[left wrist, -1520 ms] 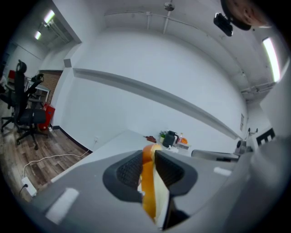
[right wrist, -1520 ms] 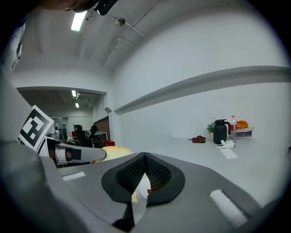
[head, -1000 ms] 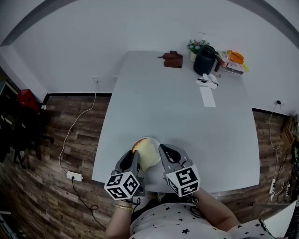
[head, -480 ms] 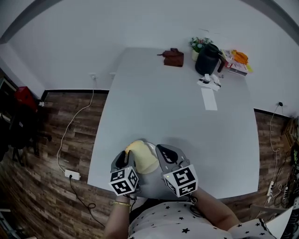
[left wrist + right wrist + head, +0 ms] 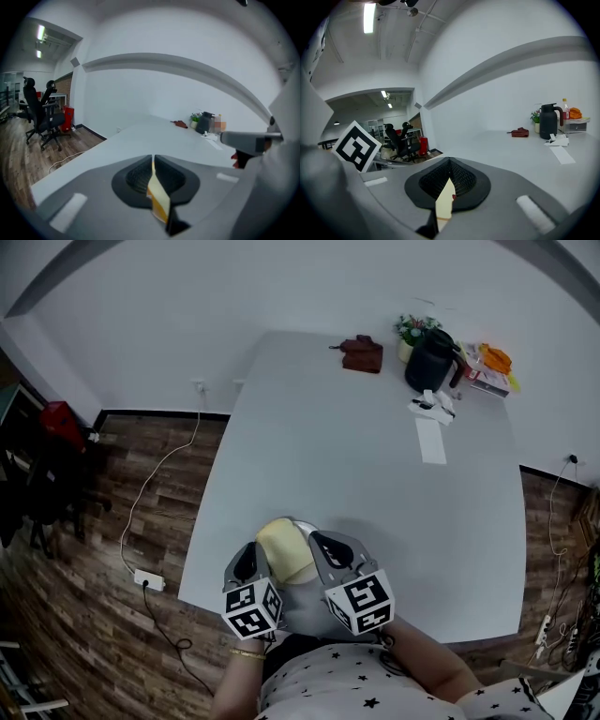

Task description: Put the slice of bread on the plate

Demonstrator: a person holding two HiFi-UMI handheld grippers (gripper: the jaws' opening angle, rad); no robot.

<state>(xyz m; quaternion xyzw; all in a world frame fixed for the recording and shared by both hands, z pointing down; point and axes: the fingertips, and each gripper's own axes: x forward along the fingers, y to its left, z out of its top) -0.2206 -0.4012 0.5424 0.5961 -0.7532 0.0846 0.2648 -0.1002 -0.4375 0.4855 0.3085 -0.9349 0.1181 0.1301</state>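
A pale slice of bread (image 5: 286, 551) with a brown crust hangs just above the near-left corner of the grey table (image 5: 375, 484), held between both grippers. Only a sliver of the white plate (image 5: 301, 521) shows at the slice's far edge. My left gripper (image 5: 251, 561) is closing its jaws on the slice's left edge; in the left gripper view the thin bread edge (image 5: 157, 199) sits pinched between the dark pads. On the other side, my right gripper (image 5: 324, 549) is shut on the slice, whose corner (image 5: 444, 204) stands in its jaws.
At the table's far right stand a black kettle (image 5: 431, 360), a small plant (image 5: 412, 331), a brown pouch (image 5: 363, 354), a paper strip (image 5: 432, 442) and orange items (image 5: 495, 360). The table's near edge (image 5: 202, 592) is just left of the grippers. A power strip (image 5: 148, 579) lies on the floor.
The slice has shifted left and now covers almost all of the plate, which showed more a second ago. The left gripper has sunk closer to the slice's edge.
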